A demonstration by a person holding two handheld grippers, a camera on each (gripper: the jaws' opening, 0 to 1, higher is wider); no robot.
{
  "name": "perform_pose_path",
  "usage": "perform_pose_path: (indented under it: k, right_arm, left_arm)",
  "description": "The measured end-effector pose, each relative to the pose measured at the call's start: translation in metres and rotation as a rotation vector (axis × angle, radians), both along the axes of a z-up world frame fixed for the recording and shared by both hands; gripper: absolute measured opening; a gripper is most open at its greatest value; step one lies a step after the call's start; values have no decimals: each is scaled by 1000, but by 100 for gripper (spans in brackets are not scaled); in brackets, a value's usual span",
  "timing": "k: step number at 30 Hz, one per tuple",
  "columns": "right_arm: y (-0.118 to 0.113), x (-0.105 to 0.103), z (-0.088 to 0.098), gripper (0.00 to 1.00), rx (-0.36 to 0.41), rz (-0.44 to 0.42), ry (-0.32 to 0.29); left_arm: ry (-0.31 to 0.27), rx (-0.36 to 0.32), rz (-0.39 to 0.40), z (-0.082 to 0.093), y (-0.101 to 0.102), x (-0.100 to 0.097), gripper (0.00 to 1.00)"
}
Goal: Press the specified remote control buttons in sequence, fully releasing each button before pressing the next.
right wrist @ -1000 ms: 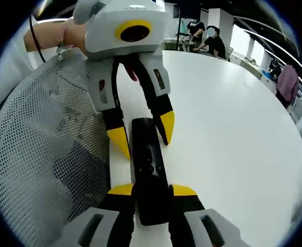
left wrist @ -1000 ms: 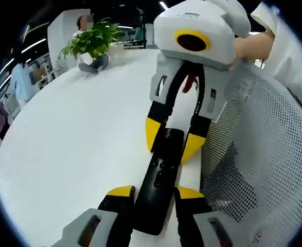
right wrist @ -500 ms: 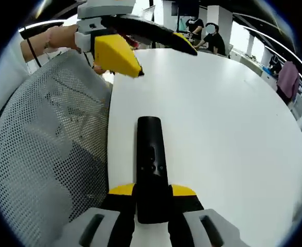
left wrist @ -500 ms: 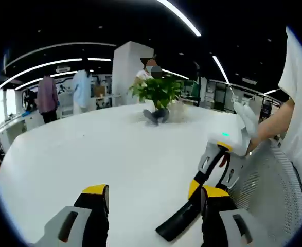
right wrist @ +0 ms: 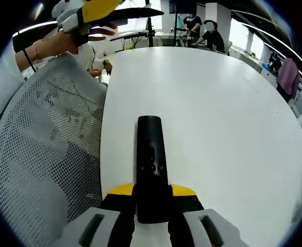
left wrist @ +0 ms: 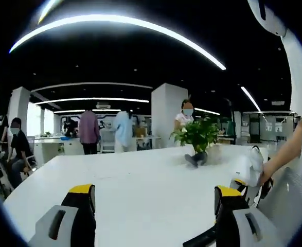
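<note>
Lifted clear of the remote since a second ago, the left gripper (left wrist: 153,206) now looks level across the room, where earlier its jaws stood at either side of the remote's far end; they are now spread wide with nothing between them. In the right gripper view it shows at the top left, held in a gloved hand (right wrist: 76,25) well above the table.

A broad white table (right wrist: 217,118) carries the work. A grey mesh chair back (right wrist: 42,154) stands against its edge on the left of the right gripper view. In the left gripper view a potted green plant (left wrist: 197,139) sits toward the far side of the table, with white pillars, long ceiling light strips and several people standing beyond. More people sit at a desk in the distance of the right gripper view.

A slim black remote control (right wrist: 151,164) lies flat on the table, pointing away along the right gripper (right wrist: 152,191). Its near end sits between the yellow-tipped jaws, which are closed against its two sides. In the left gripper view one dark end of the remote shows at the bottom, just inside the left gripper's right-hand jaw.
</note>
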State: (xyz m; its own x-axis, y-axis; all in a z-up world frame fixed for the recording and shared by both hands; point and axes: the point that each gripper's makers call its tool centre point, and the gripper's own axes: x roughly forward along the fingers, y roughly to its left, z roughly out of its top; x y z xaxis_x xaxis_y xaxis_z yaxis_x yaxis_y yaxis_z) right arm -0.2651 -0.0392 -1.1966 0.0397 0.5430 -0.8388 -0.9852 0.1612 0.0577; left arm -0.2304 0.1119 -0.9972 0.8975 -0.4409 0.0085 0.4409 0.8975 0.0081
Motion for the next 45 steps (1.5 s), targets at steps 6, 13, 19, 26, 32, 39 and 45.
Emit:
perform_pose_path:
  k: [6,13,19,26,32,39,45]
  right_arm:
    - [-1,30,-2,21,-48,1,-38]
    - [-2,75,-2,21,-77,-5,-67]
    - [-2,110,-2,21,-87,16,-68]
    - [-3,136,-2,21,-75,23,-59]
    - [-3,158,-2,21,-72,14,-63]
    - [2,165,4,22,-85,31,-66]
    - [6,174,8,22,-83,28,-62]
  left_arm:
    - [109,9,28,-24,6,-1,100]
    - [105,16,17,-23,4,1,100]
    - [113,5,21,-26,8,1,100]
    - [118,-20,33,-25,11,2,100]
    - [131,-18,33,-28,11,1,100]
    - [139,-28,35,-29,12,1,100]
    - [145,-48,45,-29,15,1,100]
